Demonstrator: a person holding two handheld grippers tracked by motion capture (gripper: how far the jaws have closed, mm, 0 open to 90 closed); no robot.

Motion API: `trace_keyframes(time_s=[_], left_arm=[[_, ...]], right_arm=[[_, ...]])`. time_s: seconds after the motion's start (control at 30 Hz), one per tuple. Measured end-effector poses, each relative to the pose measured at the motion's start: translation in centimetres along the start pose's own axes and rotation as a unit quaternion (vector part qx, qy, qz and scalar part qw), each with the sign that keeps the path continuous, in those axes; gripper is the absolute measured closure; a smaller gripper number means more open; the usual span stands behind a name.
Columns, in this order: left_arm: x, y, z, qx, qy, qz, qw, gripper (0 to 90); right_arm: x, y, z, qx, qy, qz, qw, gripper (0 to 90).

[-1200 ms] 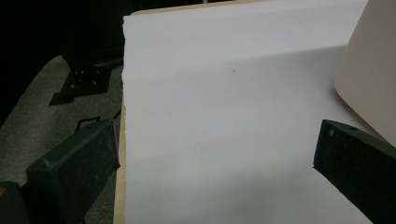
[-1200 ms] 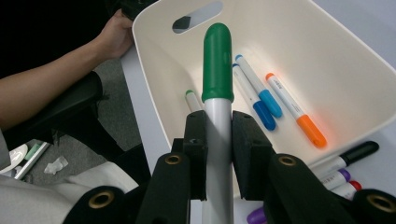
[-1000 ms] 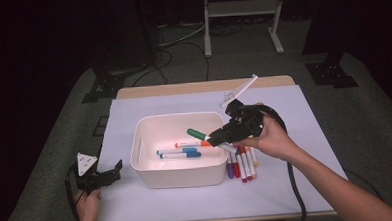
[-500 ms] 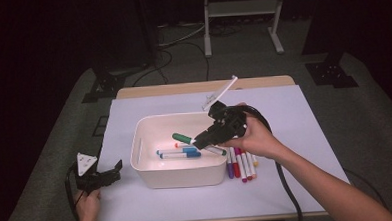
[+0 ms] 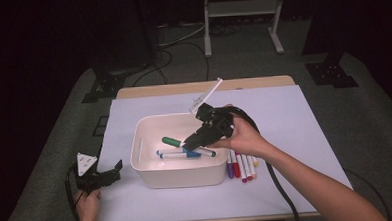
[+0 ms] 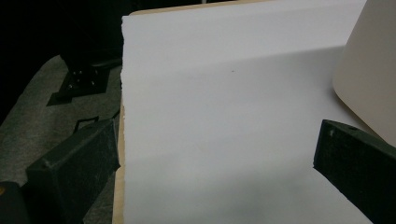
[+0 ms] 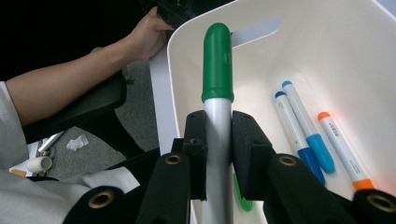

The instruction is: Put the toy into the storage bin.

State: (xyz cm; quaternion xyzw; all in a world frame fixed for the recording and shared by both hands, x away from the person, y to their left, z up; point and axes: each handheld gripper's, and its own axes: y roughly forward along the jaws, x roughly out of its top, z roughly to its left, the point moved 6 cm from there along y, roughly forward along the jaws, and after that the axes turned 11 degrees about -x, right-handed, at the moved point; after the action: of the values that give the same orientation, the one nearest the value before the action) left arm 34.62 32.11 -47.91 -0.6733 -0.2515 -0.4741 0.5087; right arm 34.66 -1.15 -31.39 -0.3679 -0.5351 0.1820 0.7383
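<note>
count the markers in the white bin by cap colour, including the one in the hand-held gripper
green marker: 1, clamped in the right hand-held gripper over the white bin
blue markers: 2, lying in the bin
orange marker: 1, lying in the bin
total: 4

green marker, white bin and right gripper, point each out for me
green marker [image 7: 217,60], right gripper view, on its cap
white bin [image 5: 177,175], high view, near wall
right gripper [image 7: 218,156], right gripper view, between the jaws
</note>
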Motion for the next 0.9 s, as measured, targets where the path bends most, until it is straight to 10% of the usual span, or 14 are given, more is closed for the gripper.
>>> trace_keyframes(time_s=[0.9], left_arm=[[0.0, 0.0, 0.0, -0.002, -0.002, -0.002, 1.0000, 0.0]], right_arm=[[1.0, 4.7, 0.4, 0.035, -0.018, 0.031, 0.9987, 75.8]])
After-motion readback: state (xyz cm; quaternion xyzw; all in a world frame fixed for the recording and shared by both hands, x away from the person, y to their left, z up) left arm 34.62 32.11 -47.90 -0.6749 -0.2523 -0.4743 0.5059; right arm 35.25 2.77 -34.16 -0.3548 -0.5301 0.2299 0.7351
